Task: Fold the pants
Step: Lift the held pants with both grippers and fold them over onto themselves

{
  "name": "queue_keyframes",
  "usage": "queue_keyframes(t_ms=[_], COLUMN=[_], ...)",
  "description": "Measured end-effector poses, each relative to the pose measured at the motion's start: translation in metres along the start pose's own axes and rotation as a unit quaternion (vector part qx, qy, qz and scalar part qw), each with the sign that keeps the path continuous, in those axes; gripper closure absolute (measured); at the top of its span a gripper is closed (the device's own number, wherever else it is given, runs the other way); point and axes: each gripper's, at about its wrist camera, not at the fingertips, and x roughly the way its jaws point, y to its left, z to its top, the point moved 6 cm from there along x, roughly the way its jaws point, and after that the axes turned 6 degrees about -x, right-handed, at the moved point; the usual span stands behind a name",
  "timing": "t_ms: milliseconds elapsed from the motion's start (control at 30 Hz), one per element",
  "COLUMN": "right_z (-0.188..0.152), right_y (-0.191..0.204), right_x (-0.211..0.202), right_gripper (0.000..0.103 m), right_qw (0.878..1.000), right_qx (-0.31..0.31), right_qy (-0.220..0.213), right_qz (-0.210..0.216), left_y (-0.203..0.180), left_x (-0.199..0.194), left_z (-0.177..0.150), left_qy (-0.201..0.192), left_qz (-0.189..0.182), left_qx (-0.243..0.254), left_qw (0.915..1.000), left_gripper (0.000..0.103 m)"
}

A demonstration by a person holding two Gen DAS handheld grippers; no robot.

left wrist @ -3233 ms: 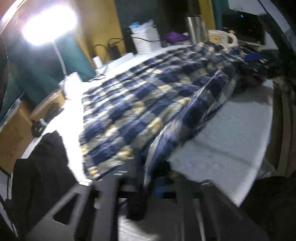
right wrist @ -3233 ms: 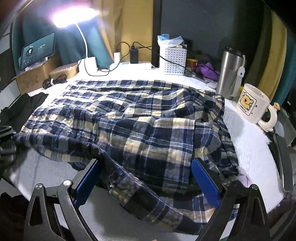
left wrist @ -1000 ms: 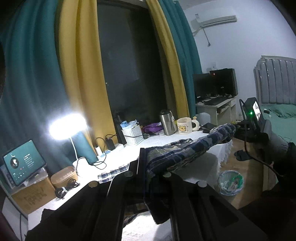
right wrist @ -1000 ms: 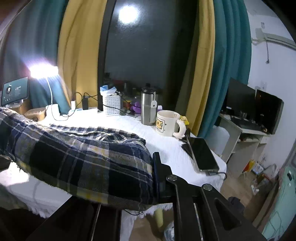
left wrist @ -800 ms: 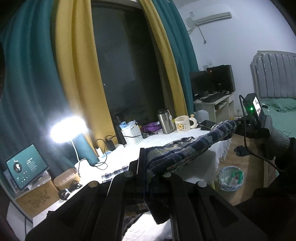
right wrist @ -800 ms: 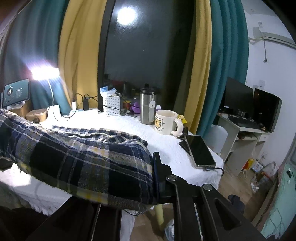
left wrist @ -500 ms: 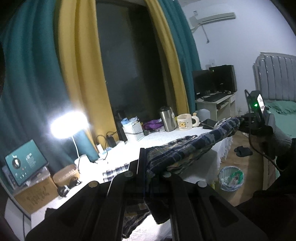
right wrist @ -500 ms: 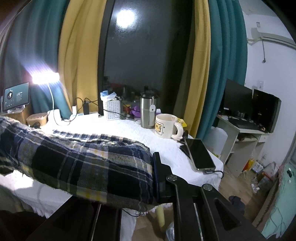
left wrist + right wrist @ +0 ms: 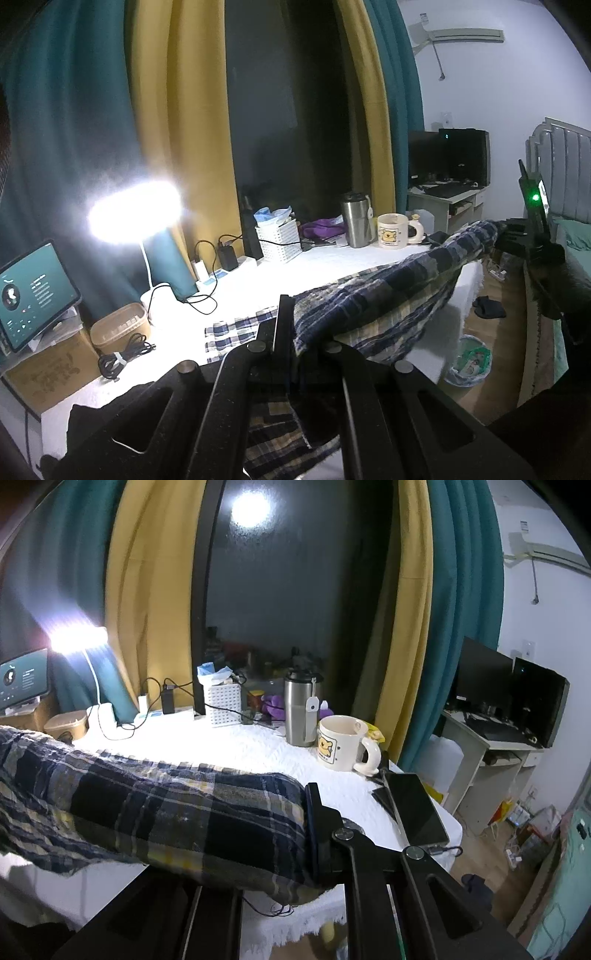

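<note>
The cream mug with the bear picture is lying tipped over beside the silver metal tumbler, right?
Not quite: the cream mug with the bear picture stands upright beside the silver metal tumbler, as the right wrist view shows.

Pants (image 9: 388, 295) hang stretched above the table (image 9: 325, 266), between my left gripper (image 9: 295, 332) near me and my right gripper (image 9: 517, 236) off the table's right end. Behind them: basket (image 9: 279, 240), tumbler (image 9: 354, 223), mug (image 9: 393, 230). Lamp (image 9: 135, 212) and tablet (image 9: 31, 295) far left. Phone (image 9: 415, 808) right of mug.
</note>
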Motion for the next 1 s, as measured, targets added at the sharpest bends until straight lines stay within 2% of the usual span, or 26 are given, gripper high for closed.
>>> queue_keyframes(t_ms=[300,600,1000], right_z=[0.021,0.027,0.022], right_y=[0.005,0.01,0.028], right_x=[0.041,0.088,0.162], right_gripper=[0.092,0.092,0.092], right_qw=[1.0,0.998,0.994], right_qx=[0.003,0.013,0.008], right_qy=[0.023,0.054,0.108], right_qz=[-0.003,-0.002,0.005], left_y=[0.027,0.054,0.088], left_x=[0.04,0.091,0.153], left_z=[0.013,0.018,-0.001], left_qy=[0.019,0.054,0.112], left_qz=[-0.01,-0.022,-0.029], left_qx=[-0.01,-0.016,-0.035], left_qw=[0.9997,0.9982,0.9927], left_gripper=[0.101,0.101,0.1])
